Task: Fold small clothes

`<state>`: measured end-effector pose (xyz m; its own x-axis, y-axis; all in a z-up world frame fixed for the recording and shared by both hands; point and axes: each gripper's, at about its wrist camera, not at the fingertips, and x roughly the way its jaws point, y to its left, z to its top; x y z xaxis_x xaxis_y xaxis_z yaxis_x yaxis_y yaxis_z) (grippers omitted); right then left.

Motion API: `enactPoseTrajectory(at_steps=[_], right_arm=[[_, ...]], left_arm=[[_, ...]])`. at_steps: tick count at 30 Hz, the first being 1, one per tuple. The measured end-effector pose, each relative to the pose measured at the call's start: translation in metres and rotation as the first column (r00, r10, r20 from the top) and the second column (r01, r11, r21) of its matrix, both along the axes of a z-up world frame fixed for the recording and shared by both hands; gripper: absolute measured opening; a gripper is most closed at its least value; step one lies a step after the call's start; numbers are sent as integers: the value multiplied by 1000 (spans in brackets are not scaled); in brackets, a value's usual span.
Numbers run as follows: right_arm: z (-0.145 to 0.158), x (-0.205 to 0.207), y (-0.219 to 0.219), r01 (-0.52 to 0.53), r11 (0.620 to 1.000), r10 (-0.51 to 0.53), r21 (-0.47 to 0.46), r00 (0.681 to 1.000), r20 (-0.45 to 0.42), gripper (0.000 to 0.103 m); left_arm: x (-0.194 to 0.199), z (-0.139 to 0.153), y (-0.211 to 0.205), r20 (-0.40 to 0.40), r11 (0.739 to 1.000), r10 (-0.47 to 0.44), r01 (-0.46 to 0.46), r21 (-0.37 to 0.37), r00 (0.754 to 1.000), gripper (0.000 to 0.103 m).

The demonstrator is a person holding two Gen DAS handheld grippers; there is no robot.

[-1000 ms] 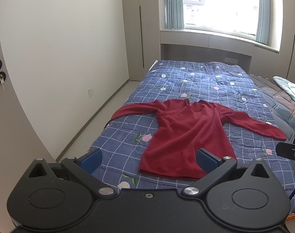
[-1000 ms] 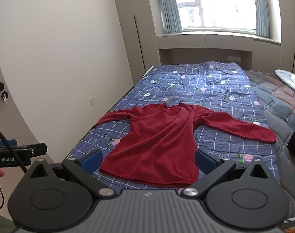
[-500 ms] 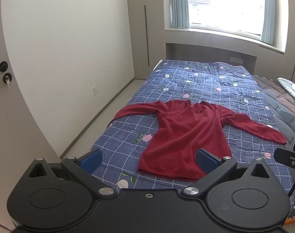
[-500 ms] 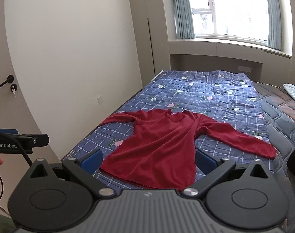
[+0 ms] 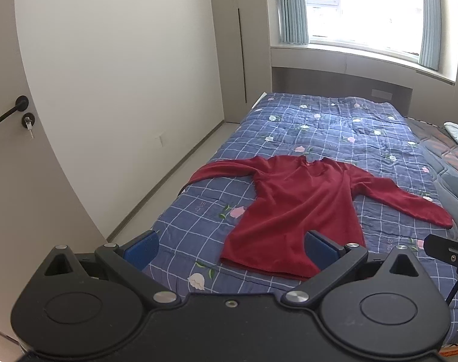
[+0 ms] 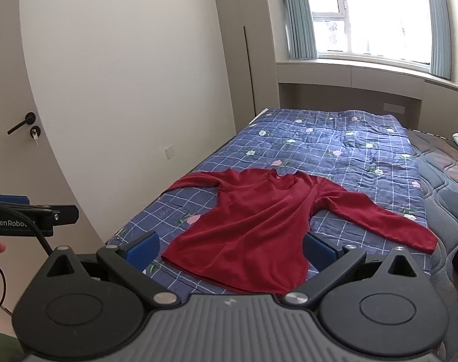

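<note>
Lying flat on the bed [image 5: 334, 126], the red top [image 5: 295, 208] is untouched; both jaws gape wide, empty.

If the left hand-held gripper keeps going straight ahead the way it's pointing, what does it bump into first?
Probably the red shirt, near its bottom hem, lying flat on the blue quilt. The left hand-held gripper is open, above the bed's near end. Depth is hard to judge, so it might touch quilt just before the hem.
</note>
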<state>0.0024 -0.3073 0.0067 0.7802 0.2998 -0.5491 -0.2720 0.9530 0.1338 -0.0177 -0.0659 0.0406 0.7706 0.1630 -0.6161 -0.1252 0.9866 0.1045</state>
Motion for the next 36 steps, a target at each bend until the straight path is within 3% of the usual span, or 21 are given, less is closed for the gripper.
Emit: enactPoseTrajectory(at_steps=[21, 27, 36], right_arm=[[-6, 10, 8, 62, 998, -62, 13, 998, -32, 103], [-13, 31, 20, 156, 988, -155, 1, 986, -61, 103], [-11, 82, 52, 364, 931, -363, 11, 930, -53, 103]], left_arm=[[9, 2, 1, 0, 1000, -4, 4, 25, 1000, 102], [36, -8, 18, -30, 999, -37, 38, 6, 999, 102], [115, -22, 56, -47, 984, -178, 176, -36, 983, 102]])
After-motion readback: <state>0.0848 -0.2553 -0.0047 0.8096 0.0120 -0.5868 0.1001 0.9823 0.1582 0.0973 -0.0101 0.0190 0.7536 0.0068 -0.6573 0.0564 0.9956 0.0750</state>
